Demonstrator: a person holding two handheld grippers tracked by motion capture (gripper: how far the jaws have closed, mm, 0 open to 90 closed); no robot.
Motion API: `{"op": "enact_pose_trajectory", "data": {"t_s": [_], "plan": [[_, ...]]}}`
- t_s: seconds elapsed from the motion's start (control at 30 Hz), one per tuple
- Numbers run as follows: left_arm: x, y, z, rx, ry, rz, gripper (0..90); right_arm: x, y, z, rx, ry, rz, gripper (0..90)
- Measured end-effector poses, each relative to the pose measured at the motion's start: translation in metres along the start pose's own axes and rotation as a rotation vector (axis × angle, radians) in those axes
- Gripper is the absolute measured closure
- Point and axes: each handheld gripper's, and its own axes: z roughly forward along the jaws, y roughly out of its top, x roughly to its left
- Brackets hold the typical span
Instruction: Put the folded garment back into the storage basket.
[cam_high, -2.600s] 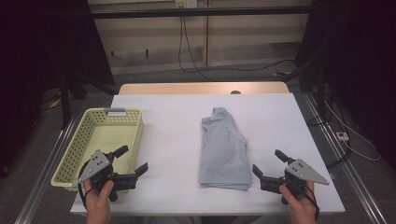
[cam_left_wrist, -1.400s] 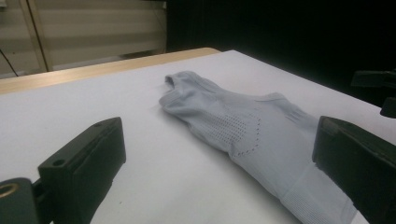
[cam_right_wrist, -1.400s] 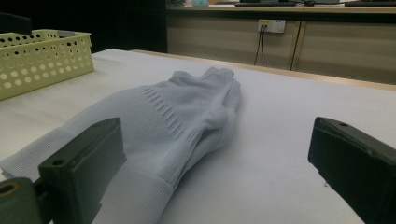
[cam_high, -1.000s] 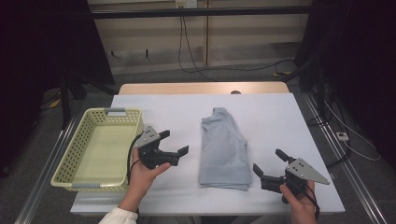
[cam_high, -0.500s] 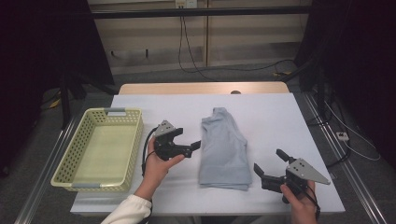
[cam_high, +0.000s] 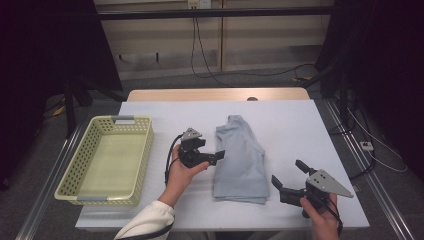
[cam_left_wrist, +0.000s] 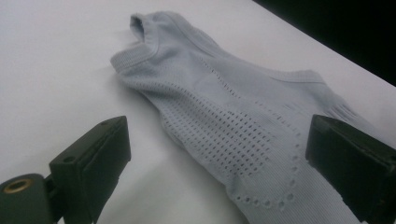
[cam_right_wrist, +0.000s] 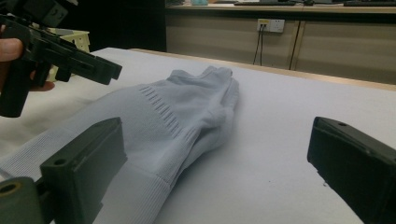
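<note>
One shirt (cam_high: 239, 157), folded, lies in the middle of the bench (cam_high: 290, 120), and one basket (cam_high: 107, 160) stands at its left edge. Left gripper (cam_high: 212, 155) is wide open, holding nothing, at the shirt's left edge; right gripper (cam_high: 290, 180), also wide open and holding nothing, is near the front right corner. Shirt's lower part is cut off in both gripper views.

Left gripper (cam_high: 216, 153) held in left hand (cam_high: 181, 169), jaws spread wide, pointing to the right; left forearm in white sleeve (cam_high: 144, 225) reaches diagonally from bottom edge; right gripper (cam_high: 290, 176) low at near right, jaws wide apart, pointing left; right hand (cam_high: 320, 215) grips its handle, wrist seems bent slightly inward.
</note>
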Motion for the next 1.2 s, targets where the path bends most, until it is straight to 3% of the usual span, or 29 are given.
{"op": "enact_pose_trajectory", "data": {"t_s": [0.27, 0.37, 0.57, 0.7, 0.9, 1.0, 1.07, 1.1, 1.2], "plan": [[-0.003, 0.0, 0.016, 0.011, -0.027, -0.048, 8.0, 0.0, 0.0, 0.0, 0.0, 0.001, 0.0, 4.2], [-0.007, -0.001, 0.022, 0.037, -0.039, -0.068, 8.1, -0.001, 0.0, 0.0, 0.001, 0.003, 0.002, 4.2], [-0.011, -0.007, 0.033, 0.08, -0.028, -0.109, 8.5, 0.0, 0.0, 0.0, 0.003, 0.007, 0.0, 4.2], [-0.014, -0.01, 0.037, 0.114, -0.017, -0.115, 9.7, 0.0, 0.0, 0.0, 0.003, 0.008, 0.0, 4.3], [-0.021, -0.01, 0.038, 0.142, 0.017, -0.091, 20.0, 0.0, 0.0, 0.0, 0.004, 0.011, 0.001, 4.3], [-0.023, -0.01, 0.038, 0.149, 0.022, -0.081, 21.1, 0.0, 0.0, 0.0, 0.004, 0.012, 0.0, 4.3], [-0.024, -0.01, 0.038, 0.151, 0.022, -0.085, 22.5, 0.0, 0.0, 0.0, 0.003, 0.013, 0.0, 4.3], [-0.027, -0.011, 0.039, 0.148, 0.011, -0.097, 30.2, 0.0, 0.0, 0.001, 0.004, 0.013, -0.001, 4.3], [-0.031, -0.01, 0.042, 0.153, 0.007, -0.113, 36.3, 0.0, 0.0, 0.001, 0.004, 0.014, 0.0, 4.4]]}}
